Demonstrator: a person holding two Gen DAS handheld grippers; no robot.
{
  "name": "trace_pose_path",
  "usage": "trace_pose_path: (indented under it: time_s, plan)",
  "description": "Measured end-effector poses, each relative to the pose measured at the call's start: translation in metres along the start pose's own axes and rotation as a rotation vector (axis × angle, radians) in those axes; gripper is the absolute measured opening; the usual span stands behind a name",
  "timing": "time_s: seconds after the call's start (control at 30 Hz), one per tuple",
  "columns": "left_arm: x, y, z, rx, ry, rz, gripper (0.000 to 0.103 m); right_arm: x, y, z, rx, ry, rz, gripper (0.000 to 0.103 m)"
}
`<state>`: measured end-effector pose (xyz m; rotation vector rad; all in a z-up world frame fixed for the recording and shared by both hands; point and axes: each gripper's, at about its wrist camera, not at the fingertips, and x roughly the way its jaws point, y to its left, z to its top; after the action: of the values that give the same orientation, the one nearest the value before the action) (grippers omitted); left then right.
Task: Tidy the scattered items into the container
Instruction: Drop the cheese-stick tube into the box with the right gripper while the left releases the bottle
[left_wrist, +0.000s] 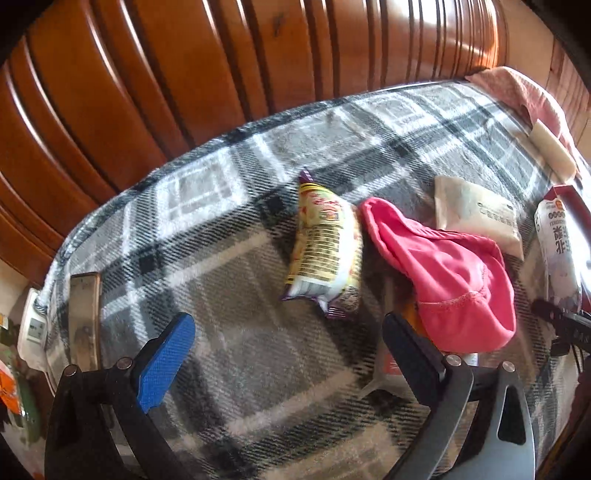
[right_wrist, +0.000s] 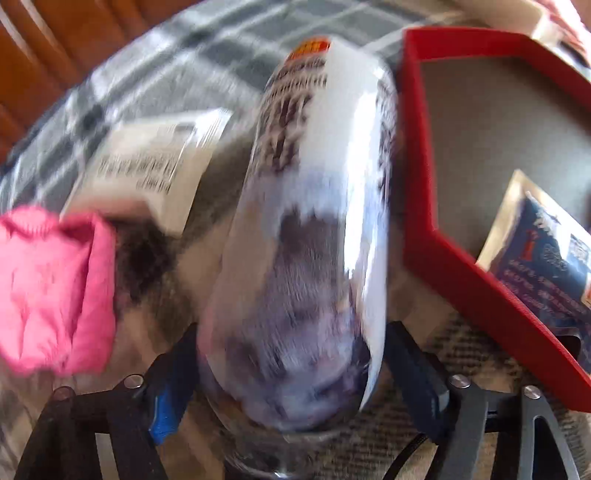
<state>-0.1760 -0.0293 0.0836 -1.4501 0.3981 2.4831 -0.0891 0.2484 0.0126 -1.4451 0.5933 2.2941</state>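
Note:
A long white packet with dark print (right_wrist: 306, 206) lies on the plaid blanket beside the red container (right_wrist: 424, 184). My right gripper (right_wrist: 291, 347) is shut on its near end, one blue pad on each side. A blue packet (right_wrist: 543, 258) lies inside the container. My left gripper (left_wrist: 288, 325) hangs open over the blanket with nothing between its fingers. Just beyond it lies a yellow noodle packet (left_wrist: 325, 251). To the right of that packet are a pink cloth (left_wrist: 443, 273) and a beige pouch (left_wrist: 476, 214). The white packet (left_wrist: 556, 243) and right gripper (left_wrist: 565, 325) show at the far right edge.
The plaid blanket (left_wrist: 221, 258) ends at a wooden panelled board (left_wrist: 184, 74) behind. A brown flat bar (left_wrist: 85, 317) lies at the left edge. A pink towel (left_wrist: 517, 88) and a white block (left_wrist: 550, 147) sit at the far right. A reddish item (left_wrist: 395, 365) pokes out under the pink cloth.

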Motion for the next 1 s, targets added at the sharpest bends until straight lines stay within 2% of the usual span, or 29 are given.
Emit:
trace_pose_path:
  time_s: [0.03,0.1,0.17,0.23,0.27,0.4,0.5,0.57,0.7,0.8,0.87,0.9,0.93,1.0]
  plan:
    - [-0.001,-0.003,-0.001,0.001,0.0,-0.012,0.103,-0.002,-0.001,0.001,0.008,-0.03,0.013,0.066]
    - [-0.003,-0.009,-0.002,0.009,-0.002,-0.025,0.103,0.0,-0.001,0.006,0.012,-0.023,0.016,0.064]
    - [-0.003,-0.014,-0.002,0.027,-0.003,-0.012,0.103,-0.007,-0.001,0.008,0.019,-0.027,0.06,0.064]
    - [-0.002,-0.016,-0.002,0.045,-0.003,0.01,0.103,-0.027,-0.003,0.008,0.033,-0.063,0.102,0.064]
    - [-0.002,-0.016,-0.001,0.046,-0.004,0.015,0.103,-0.039,-0.003,0.009,0.025,-0.092,0.09,0.064]
    - [0.002,-0.008,0.002,0.007,0.004,-0.033,0.103,-0.083,-0.01,0.016,0.008,-0.222,-0.04,0.064]
    - [0.008,0.002,0.004,-0.046,0.027,-0.069,0.103,-0.083,-0.032,0.032,0.03,-0.245,-0.227,0.064]
    - [0.009,0.005,0.004,-0.05,0.024,-0.052,0.103,-0.073,-0.053,0.042,0.049,-0.224,-0.322,0.064]
    - [-0.002,0.005,0.0,-0.028,-0.024,0.021,0.103,-0.052,-0.077,0.054,0.065,-0.155,-0.334,0.064]
    - [0.001,0.011,-0.001,-0.051,-0.008,-0.009,0.103,-0.043,-0.083,0.056,0.073,-0.119,-0.351,0.065]
    - [0.004,0.015,-0.001,-0.069,0.005,-0.013,0.103,-0.042,-0.081,0.056,0.097,-0.121,-0.376,0.073]
    - [0.006,0.017,-0.001,-0.076,0.01,-0.011,0.103,-0.042,-0.078,0.056,0.108,-0.138,-0.428,0.089]
    - [0.008,0.018,-0.001,-0.083,0.014,-0.01,0.103,-0.043,-0.072,0.055,0.106,-0.165,-0.48,0.098]
    - [0.01,0.02,-0.001,-0.091,0.019,-0.015,0.103,-0.055,-0.057,0.051,0.064,-0.248,-0.58,0.099]
